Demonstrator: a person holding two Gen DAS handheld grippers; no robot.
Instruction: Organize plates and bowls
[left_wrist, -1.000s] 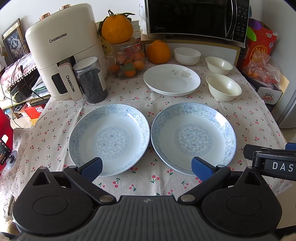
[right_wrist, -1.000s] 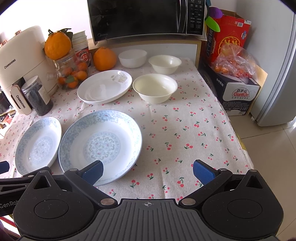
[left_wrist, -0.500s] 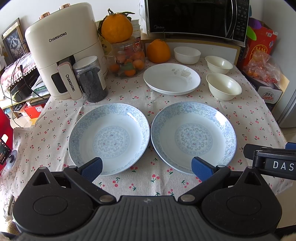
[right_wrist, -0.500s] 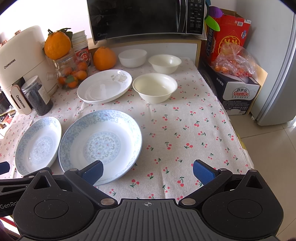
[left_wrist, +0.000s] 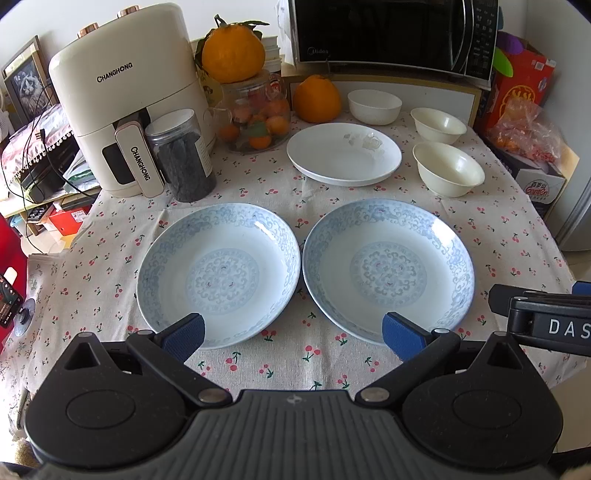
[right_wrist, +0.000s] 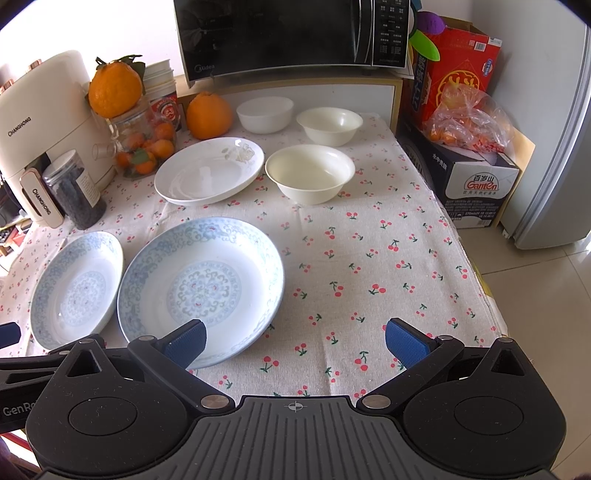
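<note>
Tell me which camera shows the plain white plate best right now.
The right wrist view: the white plate sits nearer, unobstructed, with its whole rim and the flower print on its far side visible. The left wrist view also shows the whole white plate, but farther back behind the two blue plates, so the print looks fainter.

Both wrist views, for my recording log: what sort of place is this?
Most likely a home kitchen or dining corner: a microwave, a Changhong air fryer and a cherry-print tablecloth laid with plates and bowls.
</note>
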